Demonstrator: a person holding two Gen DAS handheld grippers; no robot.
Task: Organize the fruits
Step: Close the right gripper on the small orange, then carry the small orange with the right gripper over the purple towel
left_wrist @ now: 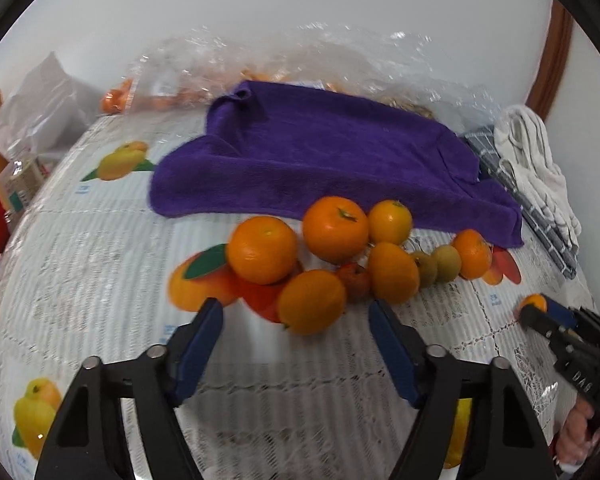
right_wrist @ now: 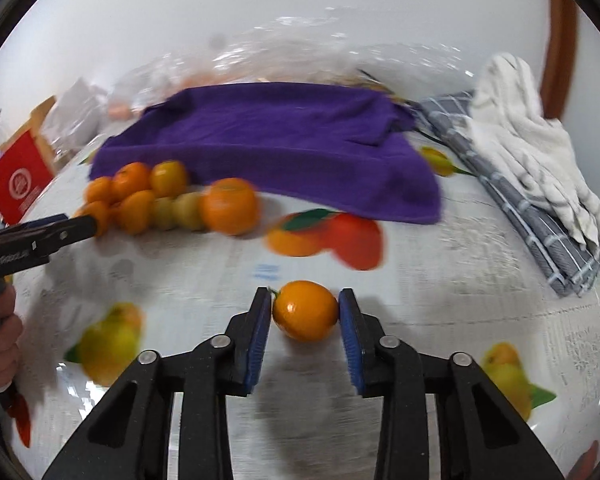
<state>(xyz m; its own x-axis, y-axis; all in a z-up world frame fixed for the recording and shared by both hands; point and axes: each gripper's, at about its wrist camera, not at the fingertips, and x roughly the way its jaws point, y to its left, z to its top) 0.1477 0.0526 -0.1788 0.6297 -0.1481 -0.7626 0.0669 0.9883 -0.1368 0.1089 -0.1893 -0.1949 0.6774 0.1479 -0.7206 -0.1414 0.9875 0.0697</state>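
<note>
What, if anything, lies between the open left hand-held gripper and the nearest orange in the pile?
Nothing visible. Only bare tablecloth separates the left hand-held gripper from the nearest orange, which sits just ahead between its open fingers.

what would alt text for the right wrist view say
The right tool grips a small orange fruit over a fruit-print tablecloth. Behind lie a cluster of oranges and greenish fruits, a purple towel and folded cloths.

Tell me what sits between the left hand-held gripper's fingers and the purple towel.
The fruit pile, oranges with some small green fruits, lies between the open left hand-held gripper and the purple towel, shown in the left wrist view.
</note>
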